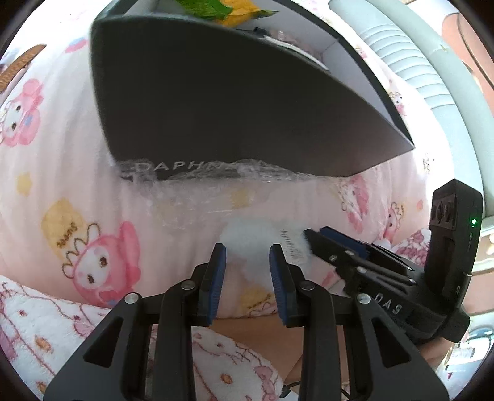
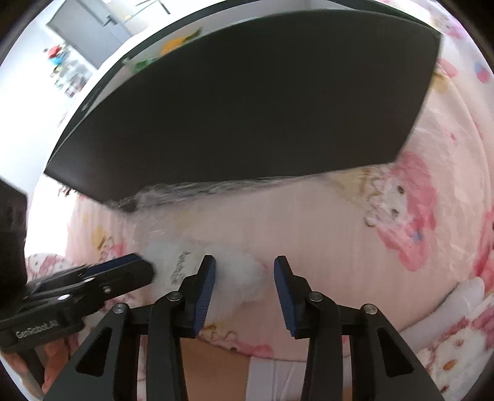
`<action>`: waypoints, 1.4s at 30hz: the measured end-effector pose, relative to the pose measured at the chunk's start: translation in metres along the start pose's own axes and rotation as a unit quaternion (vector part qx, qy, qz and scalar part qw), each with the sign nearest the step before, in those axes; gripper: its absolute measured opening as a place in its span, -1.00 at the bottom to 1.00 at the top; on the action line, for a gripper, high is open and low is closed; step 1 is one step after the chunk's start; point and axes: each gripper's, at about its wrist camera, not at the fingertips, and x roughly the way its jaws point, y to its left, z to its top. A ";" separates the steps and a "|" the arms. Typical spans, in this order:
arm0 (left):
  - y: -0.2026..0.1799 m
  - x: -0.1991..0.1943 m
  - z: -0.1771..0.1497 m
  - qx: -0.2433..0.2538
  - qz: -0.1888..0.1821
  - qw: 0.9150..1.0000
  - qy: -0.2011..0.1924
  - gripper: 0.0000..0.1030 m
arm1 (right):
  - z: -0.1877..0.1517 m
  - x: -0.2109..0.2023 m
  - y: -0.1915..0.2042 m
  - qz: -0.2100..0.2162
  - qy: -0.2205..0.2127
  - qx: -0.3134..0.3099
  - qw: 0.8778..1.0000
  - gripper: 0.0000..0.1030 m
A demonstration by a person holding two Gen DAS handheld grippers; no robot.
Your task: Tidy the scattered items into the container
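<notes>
A black box point(image 1: 234, 101) with a white inside stands on the pink cartoon-print bedding; it also shows in the right wrist view point(image 2: 247, 117). Green and yellow items point(image 1: 228, 9) lie inside it. A clear plastic bag point(image 1: 197, 185) holding a white fluffy item point(image 1: 253, 237) with a printed tag lies in front of the box. My left gripper point(image 1: 247, 251) is open just before the fluffy item. My right gripper point(image 2: 245, 262) is open around the fluffy item's point(image 2: 237, 271) right part. In the left wrist view the right gripper's fingers point(image 1: 327, 243) reach the item from the right.
Pink cartoon-print bedding point(image 1: 61, 172) covers the surface. A white and pink plush blanket point(image 1: 37, 320) lies at the near left. A pale green padded headboard point(image 1: 413, 61) runs along the right. A white tube point(image 2: 472, 293) lies at the right.
</notes>
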 end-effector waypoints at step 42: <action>-0.082 0.054 0.019 0.085 0.068 0.992 -0.060 -0.78 | 0.016 -0.062 -0.039 -0.008 -0.045 0.011 0.999 -0.47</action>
